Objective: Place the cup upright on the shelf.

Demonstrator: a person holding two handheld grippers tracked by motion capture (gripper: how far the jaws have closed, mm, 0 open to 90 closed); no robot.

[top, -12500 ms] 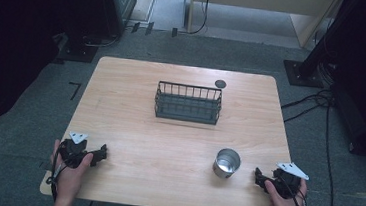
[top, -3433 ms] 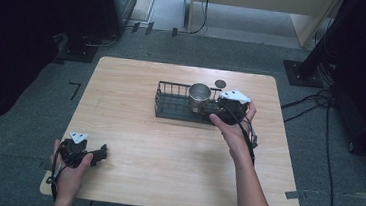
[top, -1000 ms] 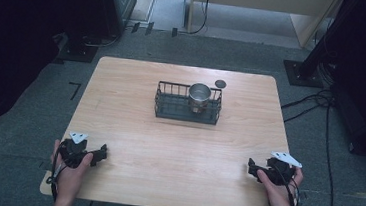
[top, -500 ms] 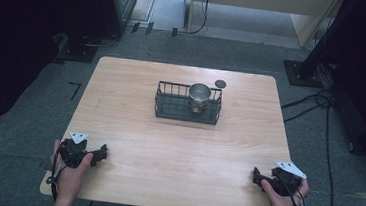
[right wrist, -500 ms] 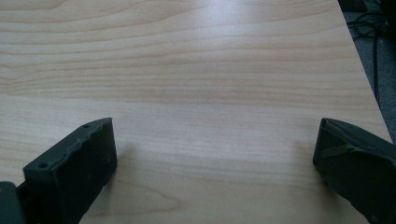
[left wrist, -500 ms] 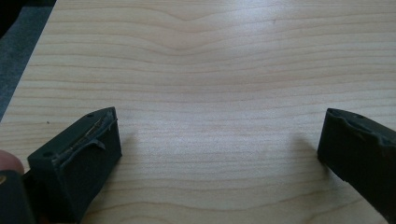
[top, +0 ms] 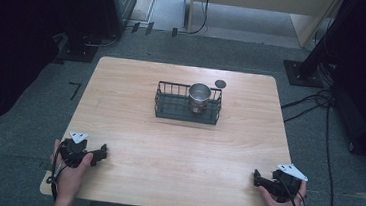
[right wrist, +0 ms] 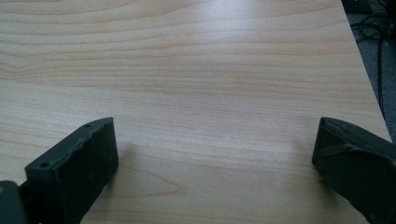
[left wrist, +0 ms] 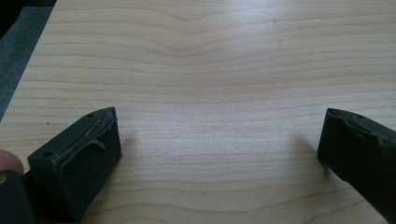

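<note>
A shiny metal cup [top: 199, 97] stands upright inside the right half of a black wire basket [top: 170, 107] at the table's far middle. My left gripper [top: 101, 153] rests near the front left corner, held by a hand. Its jaws stand wide apart over bare wood in the left gripper view [left wrist: 219, 140]. My right gripper [top: 257, 178] rests near the front right corner, also held by a hand. In the right gripper view [right wrist: 215, 149] its jaws are spread wide with nothing between them.
A small dark round disc [top: 220, 83] lies on the wooden table [top: 133, 134] just behind the basket's right end. Dark equipment stands and cables [top: 321, 102] sit on the floor around the table.
The right hand carried the cup from the front right into the basket, let go of it, and drew back to the front right corner. The left gripper stayed put.
</note>
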